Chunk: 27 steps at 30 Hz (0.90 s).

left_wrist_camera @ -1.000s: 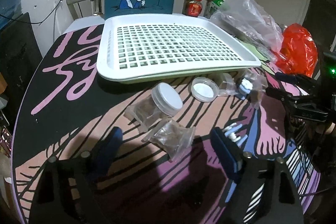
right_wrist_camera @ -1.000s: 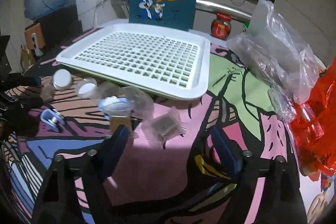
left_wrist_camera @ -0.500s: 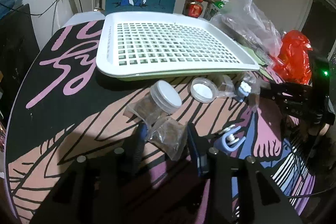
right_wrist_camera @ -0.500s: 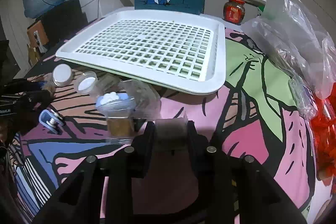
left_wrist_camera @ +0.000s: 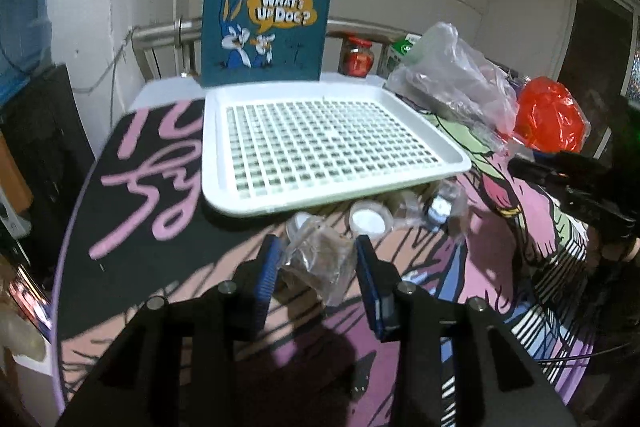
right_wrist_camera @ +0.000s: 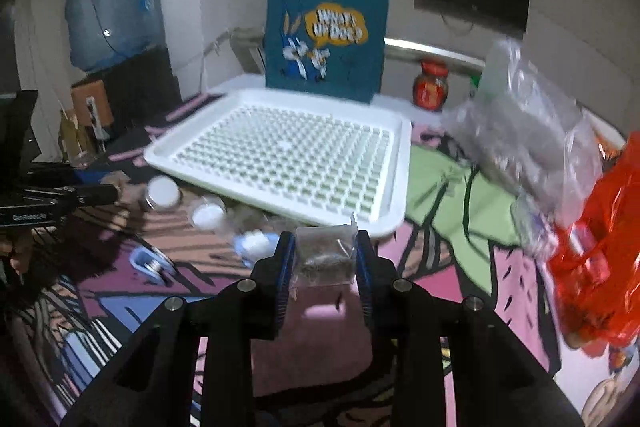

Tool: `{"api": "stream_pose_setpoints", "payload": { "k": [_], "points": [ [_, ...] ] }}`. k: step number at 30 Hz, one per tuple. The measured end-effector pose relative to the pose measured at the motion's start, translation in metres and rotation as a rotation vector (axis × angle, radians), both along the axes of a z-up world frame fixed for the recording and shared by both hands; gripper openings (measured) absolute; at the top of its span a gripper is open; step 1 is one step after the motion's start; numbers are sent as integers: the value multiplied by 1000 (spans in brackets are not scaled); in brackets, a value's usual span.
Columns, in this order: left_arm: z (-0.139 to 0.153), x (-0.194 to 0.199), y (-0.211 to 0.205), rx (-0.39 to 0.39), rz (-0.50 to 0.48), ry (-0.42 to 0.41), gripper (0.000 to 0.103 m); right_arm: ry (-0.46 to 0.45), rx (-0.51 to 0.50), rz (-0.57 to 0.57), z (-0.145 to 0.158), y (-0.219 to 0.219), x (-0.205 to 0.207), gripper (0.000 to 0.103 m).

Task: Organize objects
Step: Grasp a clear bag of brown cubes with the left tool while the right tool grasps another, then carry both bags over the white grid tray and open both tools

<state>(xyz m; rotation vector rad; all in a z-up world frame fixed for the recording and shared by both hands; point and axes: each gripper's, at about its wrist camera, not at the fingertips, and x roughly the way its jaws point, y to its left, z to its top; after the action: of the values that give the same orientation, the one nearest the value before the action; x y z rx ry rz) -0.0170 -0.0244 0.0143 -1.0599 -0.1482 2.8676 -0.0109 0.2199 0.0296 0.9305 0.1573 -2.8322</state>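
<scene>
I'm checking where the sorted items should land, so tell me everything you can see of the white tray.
The white tray is a shallow rectangular plastic piece with rounded corners and a raised rim. Its floor is a grid of small square openings showing green beneath, and nothing lies in it. It sits on the cartoon-printed tabletop, in front of the blue tote bag. Its near edge overhangs small lidded jars; whether it touches them is unclear. Neither claw touches it.

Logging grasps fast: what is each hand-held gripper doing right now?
Left hand-held gripper: closed on a clear packet of brown stuff.
Right hand-held gripper: closed on a small clear packet.
</scene>
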Motion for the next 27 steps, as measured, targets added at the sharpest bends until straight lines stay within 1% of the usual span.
{"api": "stream_pose_setpoints", "payload": {
  "k": [5,8,12,14,19,22,24,27],
  "points": [
    [15,-11,2,-34,-2,34,37,42,-17,22,19,-14,-7,28],
    [21,-21,7,-55,-6,51,37,54,-49,33,26,-20,-17,28],
    [25,-40,14,-87,-6,63,37,63,-83,46,31,-26,-34,28],
    [25,-48,16,-91,-6,64,37,62,-98,43,32,-28,-45,28],
    [20,-79,16,-91,7,68,37,25,-165,14,22,-25,-79,28],
    [9,-101,12,-53,21,38,37,-26,-199,-11,8,-20,-102,28],
    [-2,-114,8,-36,30,12,37,-57,-189,-29,-5,-19,-116,28],
    [-14,-122,0,-15,48,-8,37,-102,-185,-41,-22,-18,-129,28]
  ]
}}
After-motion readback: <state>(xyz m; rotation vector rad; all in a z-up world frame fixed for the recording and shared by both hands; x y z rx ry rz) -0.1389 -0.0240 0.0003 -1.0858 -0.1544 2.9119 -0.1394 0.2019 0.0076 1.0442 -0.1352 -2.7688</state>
